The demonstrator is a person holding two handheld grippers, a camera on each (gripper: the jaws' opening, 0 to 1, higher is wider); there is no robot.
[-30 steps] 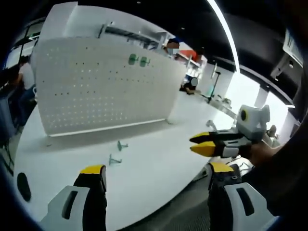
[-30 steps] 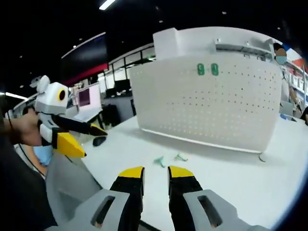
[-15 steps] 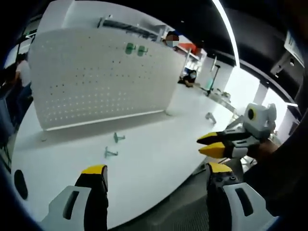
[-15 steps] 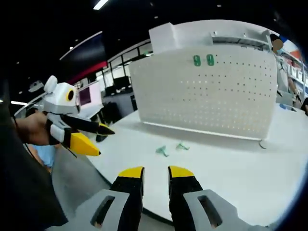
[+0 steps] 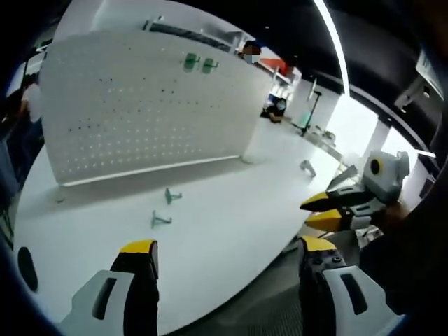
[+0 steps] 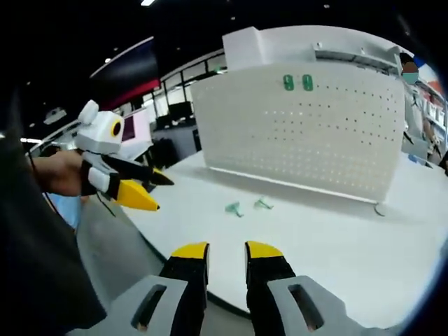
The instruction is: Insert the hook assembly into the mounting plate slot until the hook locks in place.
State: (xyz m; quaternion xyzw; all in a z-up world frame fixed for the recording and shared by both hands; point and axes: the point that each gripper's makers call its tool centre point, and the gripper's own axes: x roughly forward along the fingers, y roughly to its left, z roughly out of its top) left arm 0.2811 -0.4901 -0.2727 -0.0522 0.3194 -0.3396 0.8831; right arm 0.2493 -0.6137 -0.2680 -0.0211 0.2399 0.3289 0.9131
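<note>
Now both grippers hover empty: left gripper [image 5: 222, 255] fingers wide, right gripper [image 6: 227, 253] fingers narrow; small stiff hooks [image 5: 166, 207] look light, best pinched by the stem.

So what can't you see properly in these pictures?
- Two green hooks on the table: too small in both views to tell their shape.
- Two green pieces high on the pegboard: too small to tell if they are locked in.
- Pegboard slots: blurred into dots.
- Dark thing at the table edge, left gripper view: cut off by the rim.
</note>
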